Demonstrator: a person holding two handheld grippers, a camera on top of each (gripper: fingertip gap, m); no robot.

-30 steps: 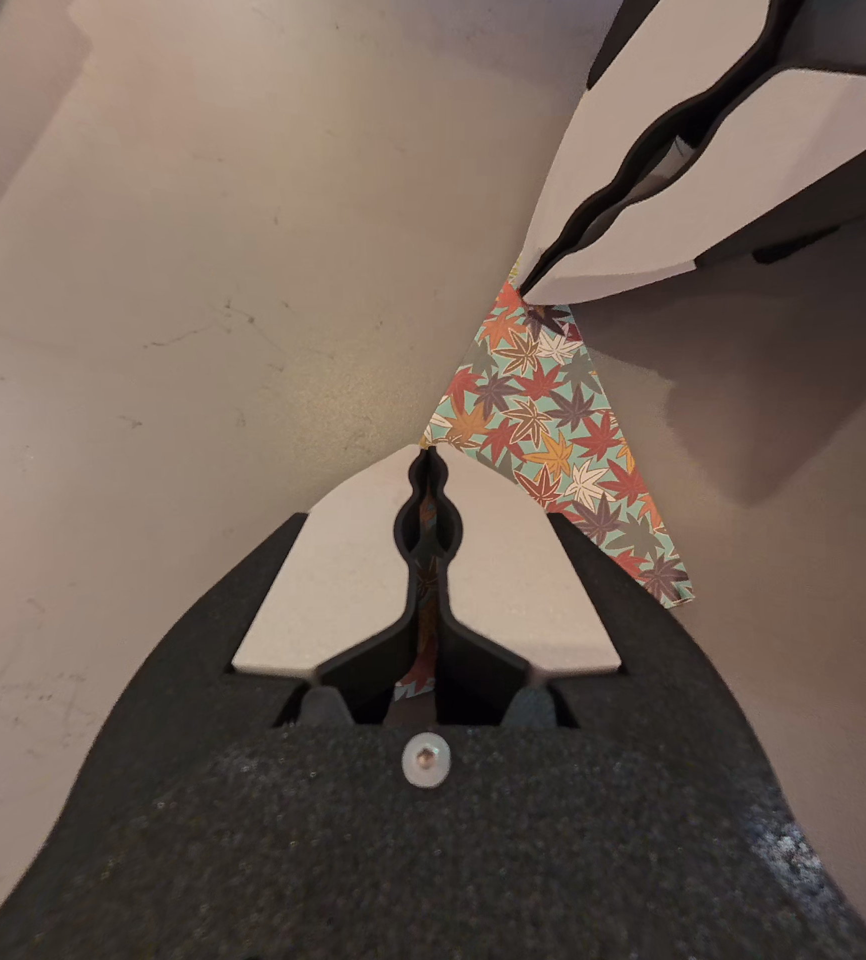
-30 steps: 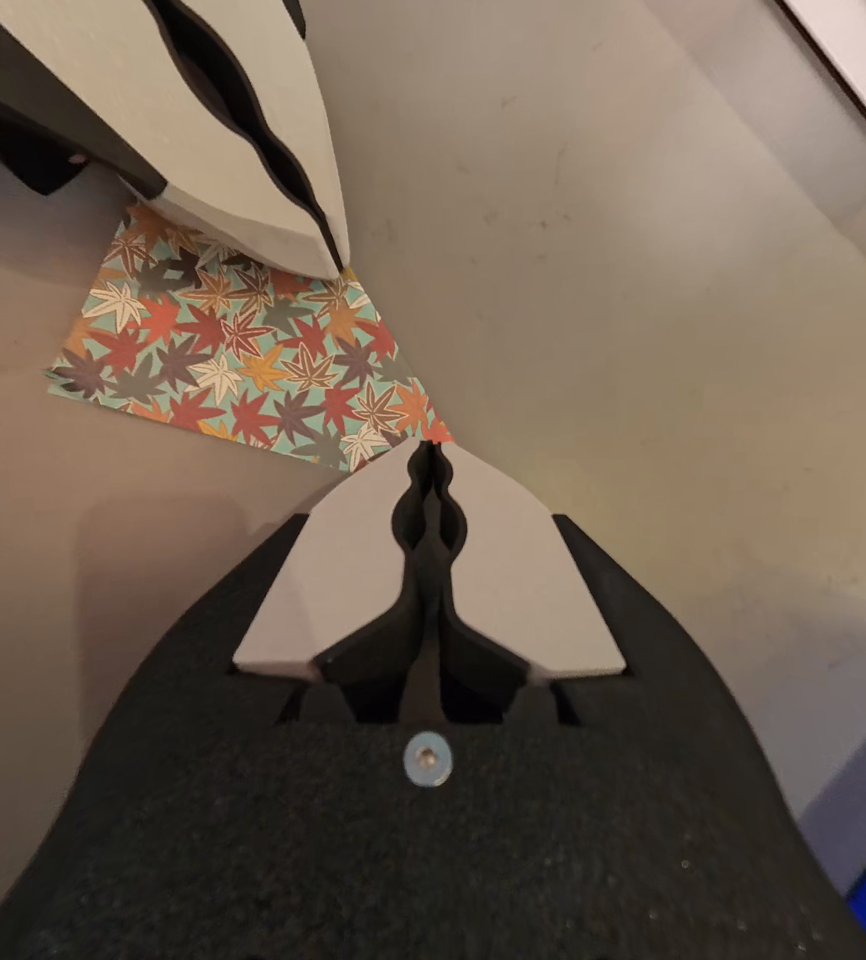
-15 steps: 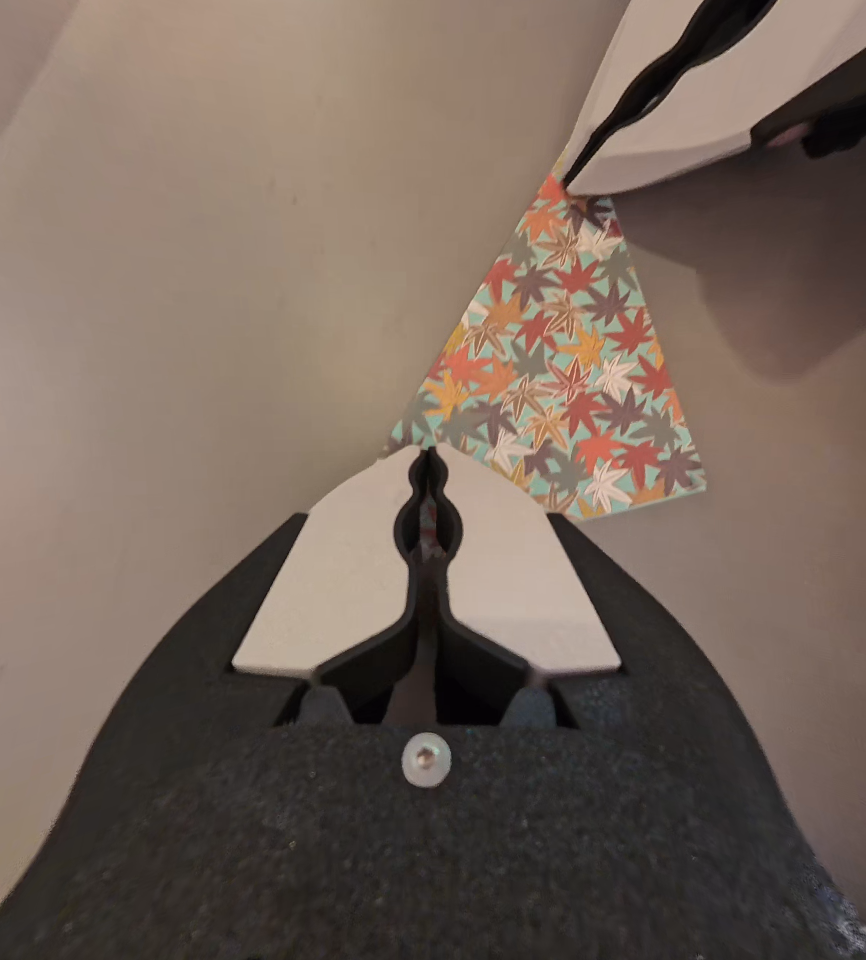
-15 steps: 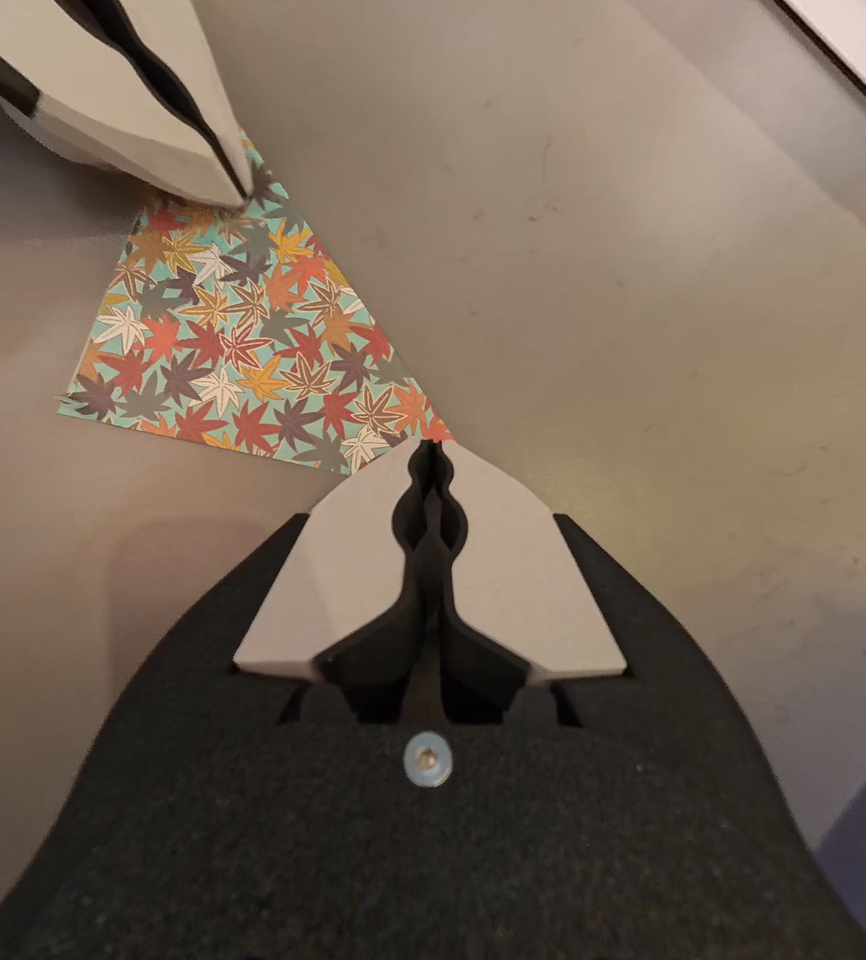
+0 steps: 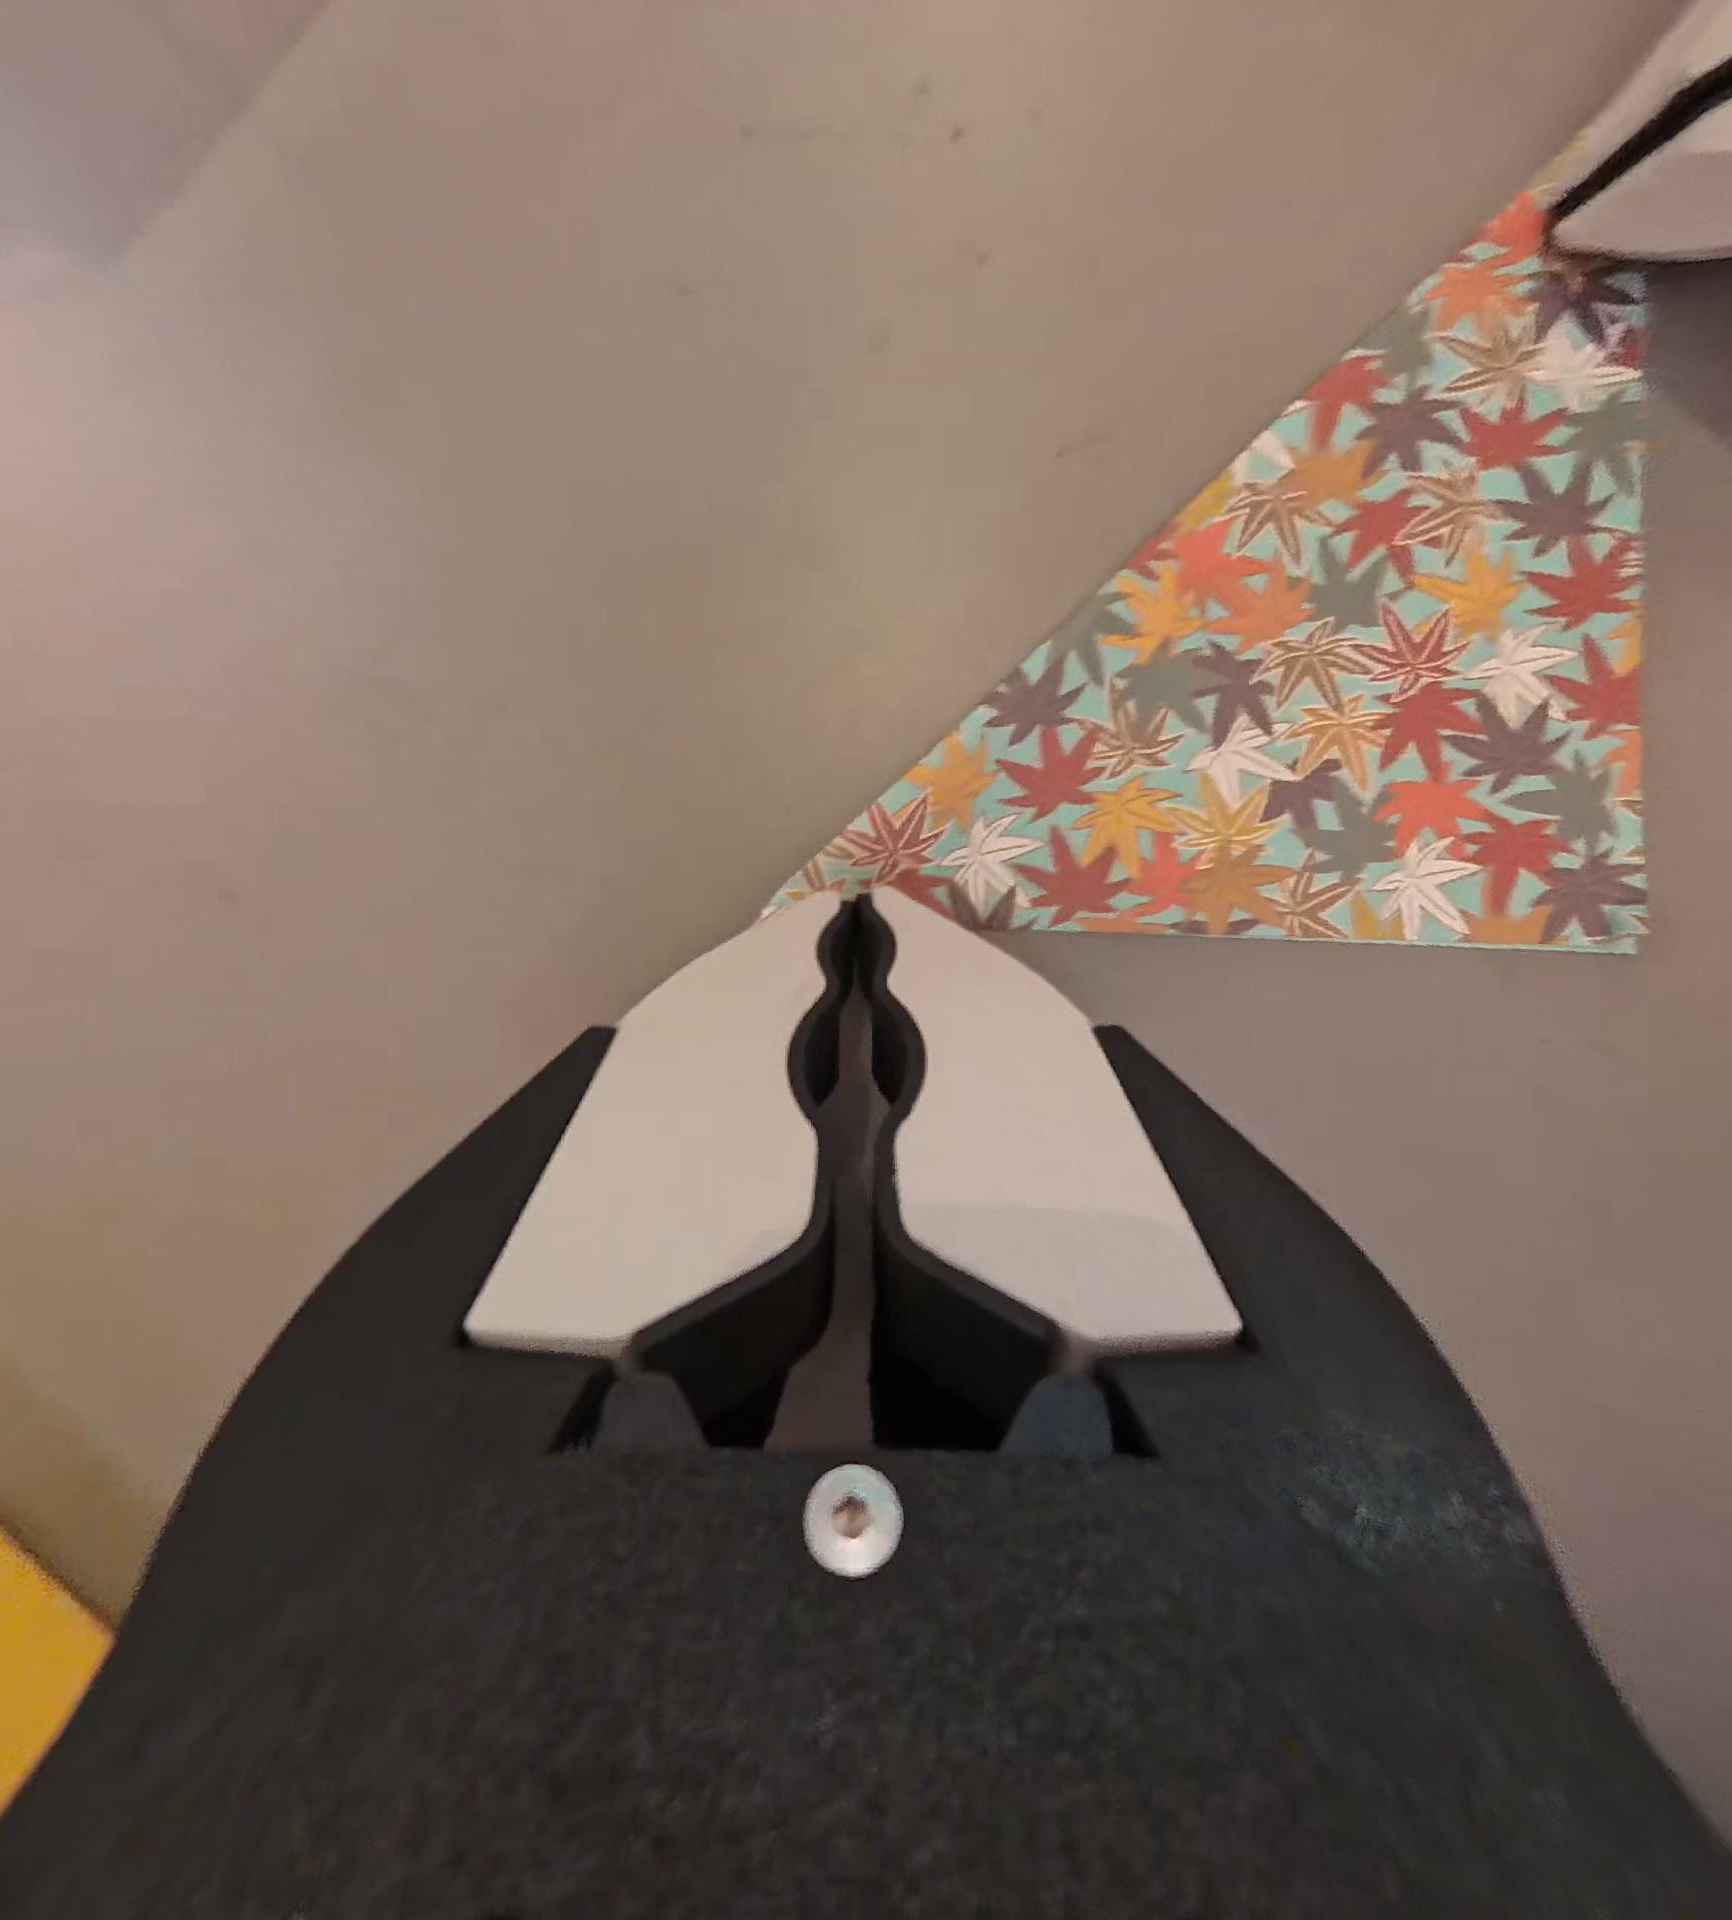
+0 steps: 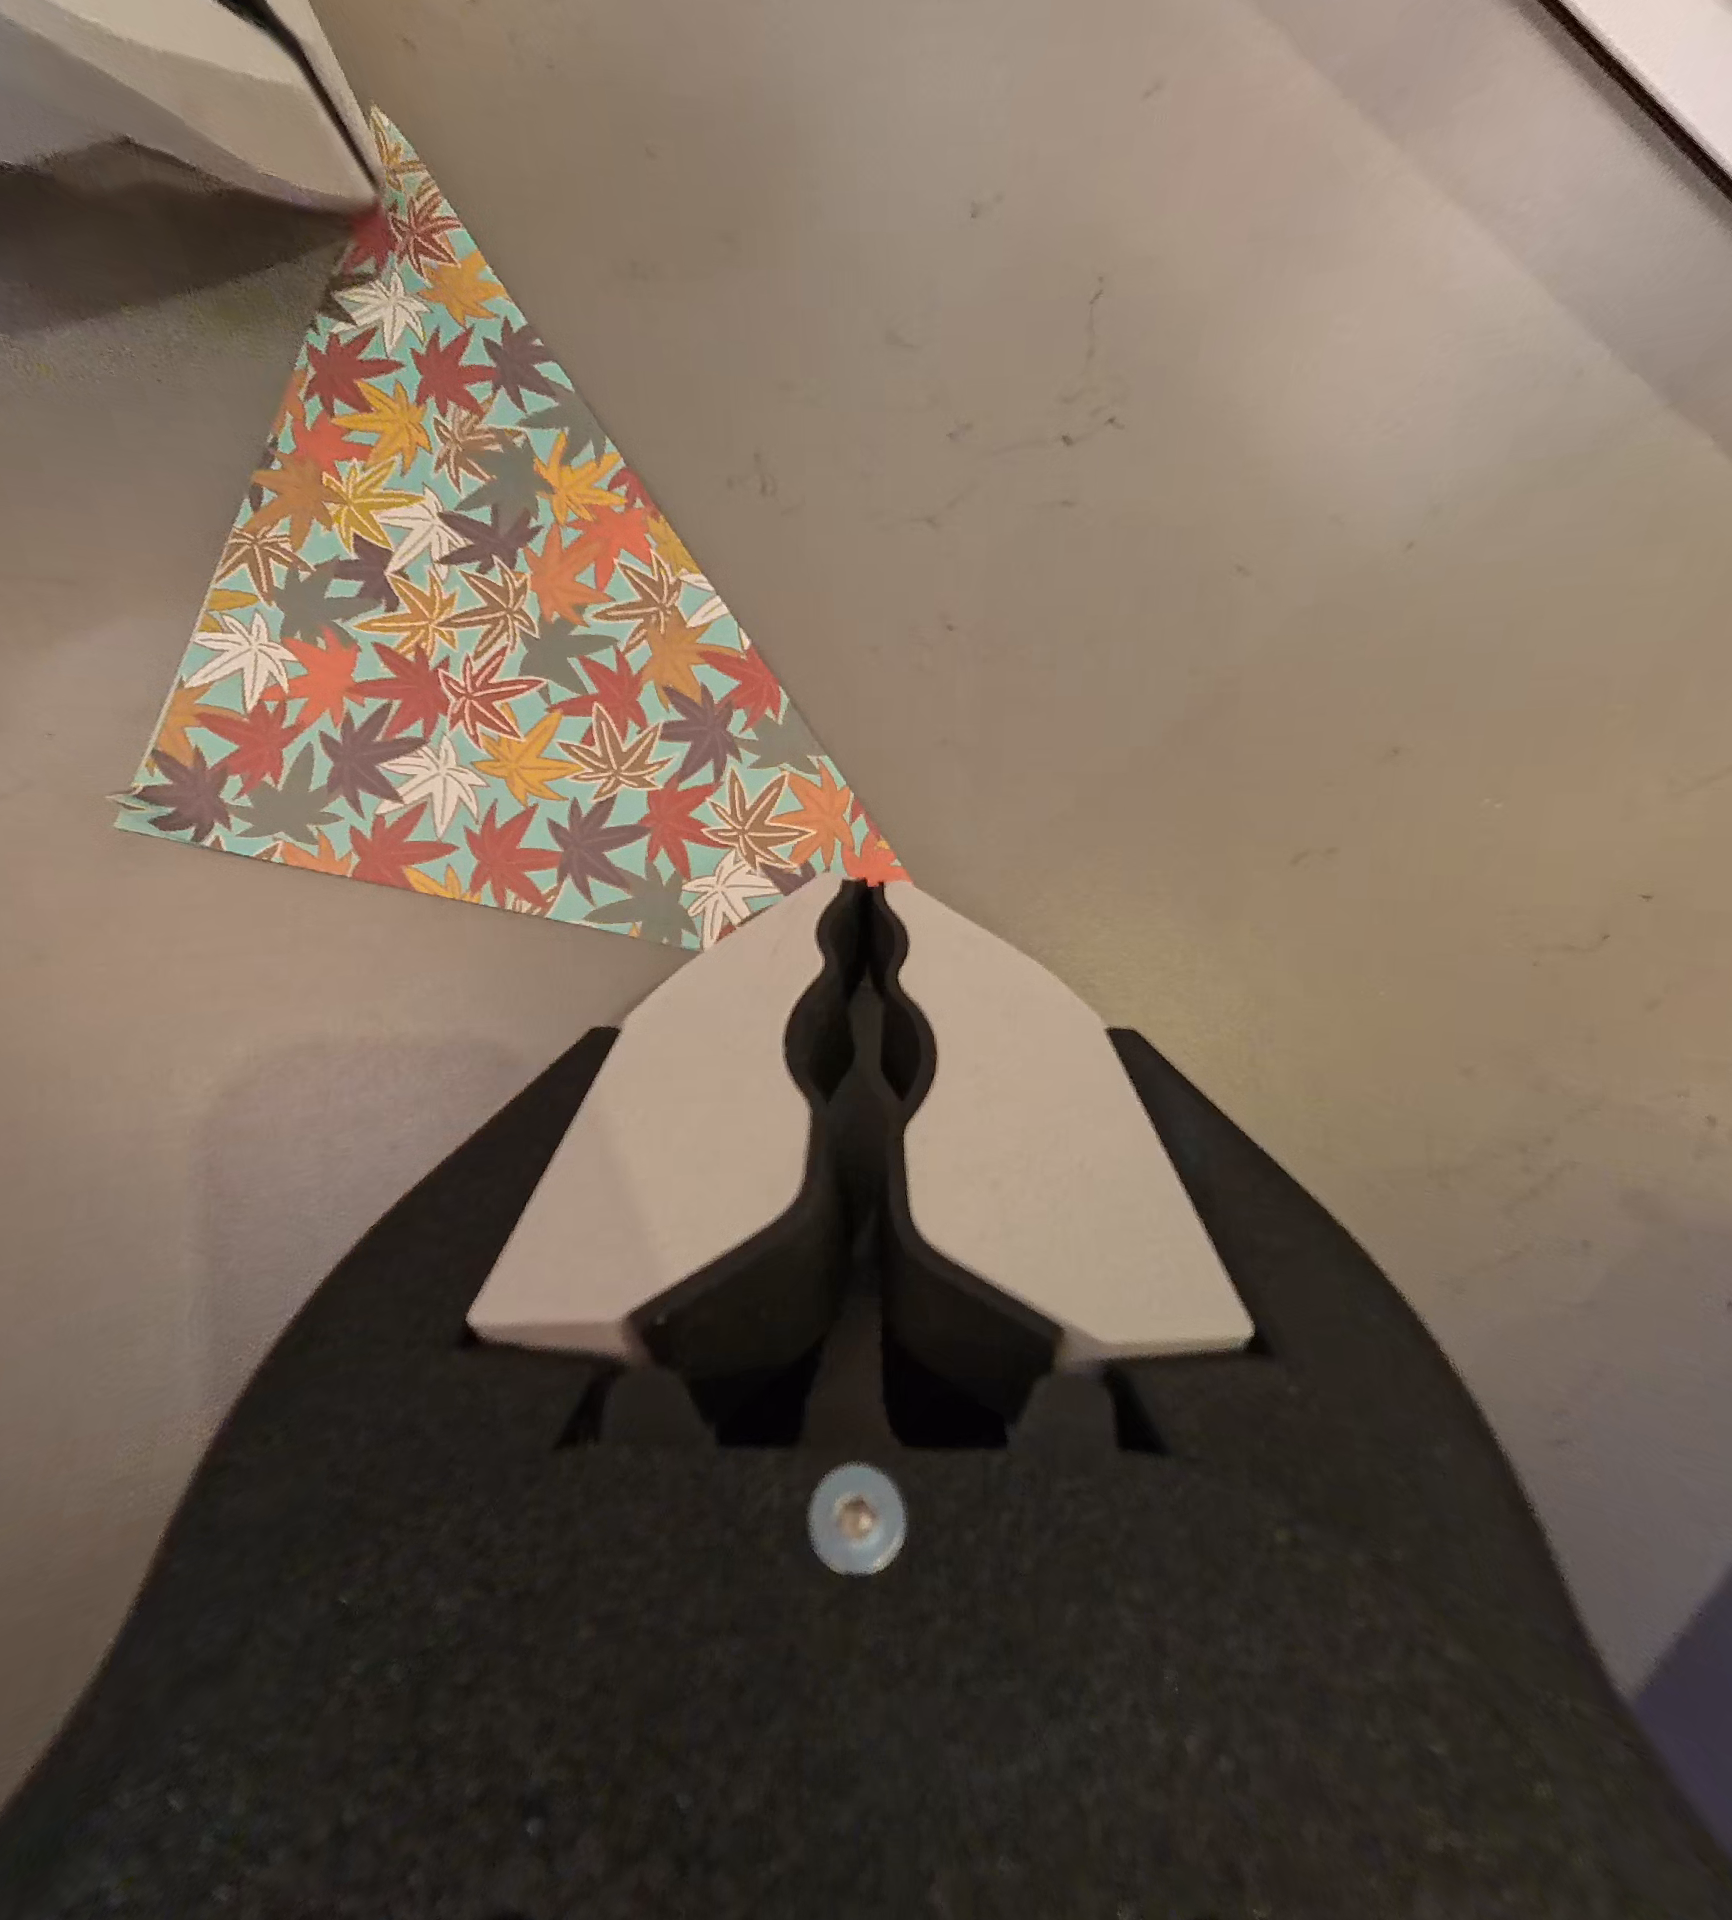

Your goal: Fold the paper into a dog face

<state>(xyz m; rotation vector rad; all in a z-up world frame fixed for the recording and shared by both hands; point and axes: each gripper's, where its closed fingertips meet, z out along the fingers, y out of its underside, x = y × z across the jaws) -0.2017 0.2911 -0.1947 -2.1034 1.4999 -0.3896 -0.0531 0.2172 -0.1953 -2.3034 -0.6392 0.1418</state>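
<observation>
**Left wrist view: both corners of the folded paper pinched**

The left gripper [image 5: 854,906] has its fingers closed on the near acute corner of the paper [image 5: 1361,707], a leaf-patterned triangle lying flat on the grey desk [image 5: 426,623] (a yellow patch shows at the lower left edge). At upper right, the right gripper [image 5: 1558,213] meets the far corner. In the right wrist view its fingers [image 6: 997,1091] are closed on that corner.
</observation>
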